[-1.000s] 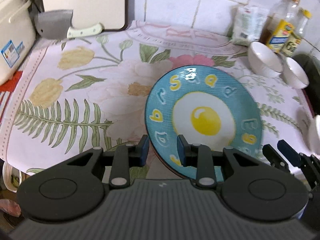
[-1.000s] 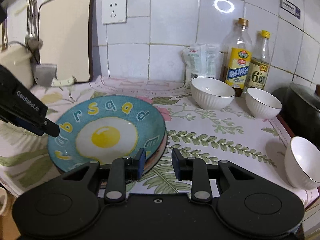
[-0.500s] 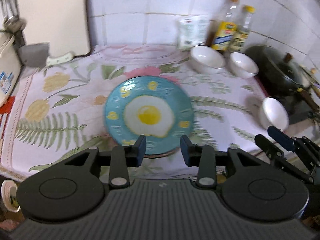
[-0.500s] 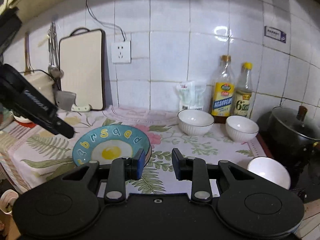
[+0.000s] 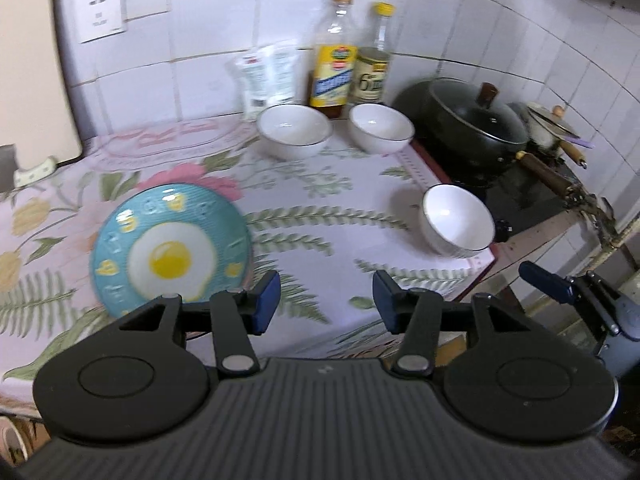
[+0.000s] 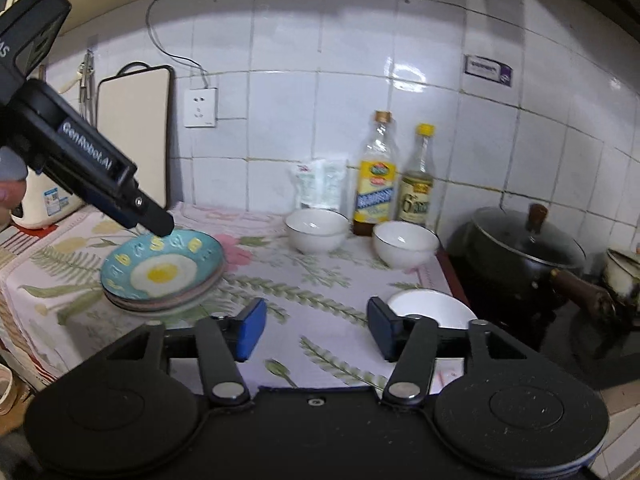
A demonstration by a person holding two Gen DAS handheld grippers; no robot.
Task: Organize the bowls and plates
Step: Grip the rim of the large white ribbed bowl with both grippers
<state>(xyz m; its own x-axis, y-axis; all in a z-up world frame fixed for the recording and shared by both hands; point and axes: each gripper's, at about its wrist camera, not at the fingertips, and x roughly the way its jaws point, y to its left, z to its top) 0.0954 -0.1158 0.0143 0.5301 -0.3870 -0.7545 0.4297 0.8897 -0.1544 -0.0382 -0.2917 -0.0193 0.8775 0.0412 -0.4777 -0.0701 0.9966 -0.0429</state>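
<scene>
A teal plate with a fried-egg print tops a short stack of plates on the floral tablecloth at the left. Three white bowls stand apart: two at the back by the bottles and one near the cloth's right front corner, also in the right wrist view. My left gripper is open and empty, raised above the table's front edge. My right gripper is open and empty, held back from the table; the near bowl lies just beyond its right finger.
Two oil bottles and a white packet stand against the tiled wall. A black lidded pot and a small pan sit on the stove at the right. A cutting board leans at the back left.
Both grippers have pulled up and back from the plate stack and opened wider. The left view has swung right, bringing the bowls and stove into view.
</scene>
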